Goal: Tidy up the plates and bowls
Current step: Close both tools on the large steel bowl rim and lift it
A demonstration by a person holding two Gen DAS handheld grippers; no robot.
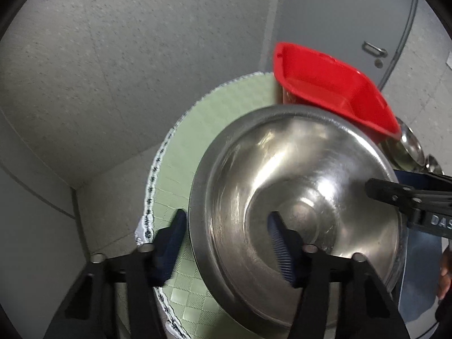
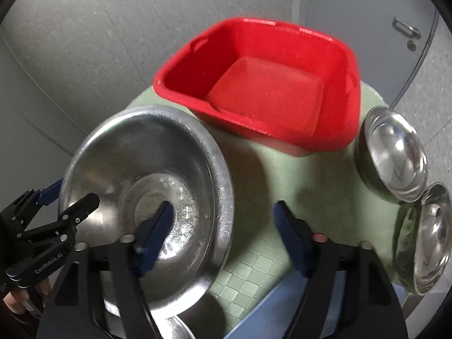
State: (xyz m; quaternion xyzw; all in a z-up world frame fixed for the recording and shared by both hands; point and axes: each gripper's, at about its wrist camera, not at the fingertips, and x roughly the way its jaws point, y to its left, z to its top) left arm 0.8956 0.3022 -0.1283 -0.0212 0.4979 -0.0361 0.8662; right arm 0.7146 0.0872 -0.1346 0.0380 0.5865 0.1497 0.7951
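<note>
A large steel bowl (image 1: 299, 197) stands on the green mat (image 1: 180, 169); it also shows in the right wrist view (image 2: 135, 175). My left gripper (image 1: 226, 243) is open and straddles the bowl's left rim, one finger inside, one outside. My right gripper (image 2: 223, 234) is open and straddles the bowl's right rim, its left finger over the bowl's inside. The other gripper shows in each view, the right one (image 1: 409, 200) and the left one (image 2: 56, 226). A red tub (image 2: 268, 90) sits empty behind the bowl. Two small steel bowls (image 2: 395, 155) (image 2: 426, 243) stand at the right.
The round table with the green mat (image 2: 282, 186) stands against a grey wall. A grey door (image 2: 381, 14) is at the back right. A blue cloth (image 2: 276, 305) lies at the table's front edge. Another steel rim (image 2: 175, 327) shows below the large bowl.
</note>
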